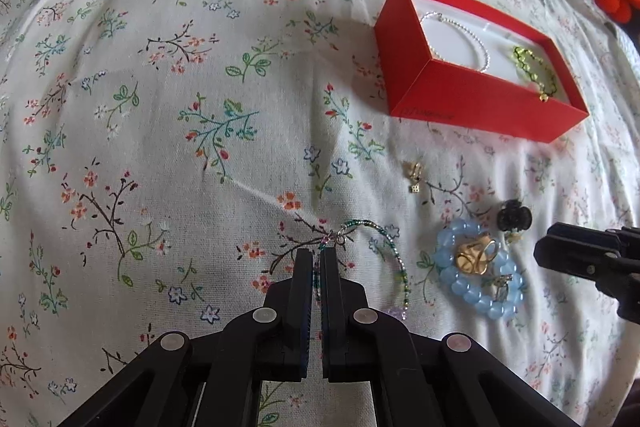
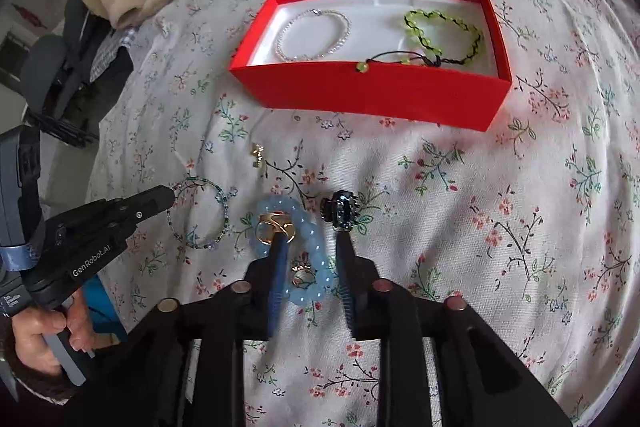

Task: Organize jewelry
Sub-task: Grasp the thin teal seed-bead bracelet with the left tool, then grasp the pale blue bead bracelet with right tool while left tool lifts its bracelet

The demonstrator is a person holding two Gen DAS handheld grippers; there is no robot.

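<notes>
On the flowered bedspread (image 2: pixel 460 187), the sorting is partly finished, as I judge it.

Box: the red box (image 2: pixel 372 95) stands open, far side of the loose pieces, well apart from both grippers.

Already inside: a silver bead bracelet (image 2: pixel 314 35) in the left part, and a green bead bracelet on black cord (image 2: pixel 444 35) in the right part; one green bead of its cord lies at the front wall.

Left gripper (image 1: pixel 317 255): the fingers are pressed nearly together on the thin green seed-bead bracelet (image 1: pixel 394 259), close to its clasp. The bracelet lies on the cloth, not lifted yet.

Right gripper (image 2: pixel 310 247): the fingers stand apart and hold nothing. They are low over the blue bead bracelet (image 2: pixel 298 247), one finger touching the gold ring (image 2: pixel 276 225).

Still outside the box: the seed-bead bracelet, the blue bead bracelet with the gold ring and a second small ring (image 2: pixel 302 273) lying inside its loop, a black hair claw (image 2: pixel 340 213) just beside it, and a small gold earring or charm (image 2: pixel 258 154) nearer to the box.

Progress: two pieces are stored, about six remain, so less than half is done.
</notes>
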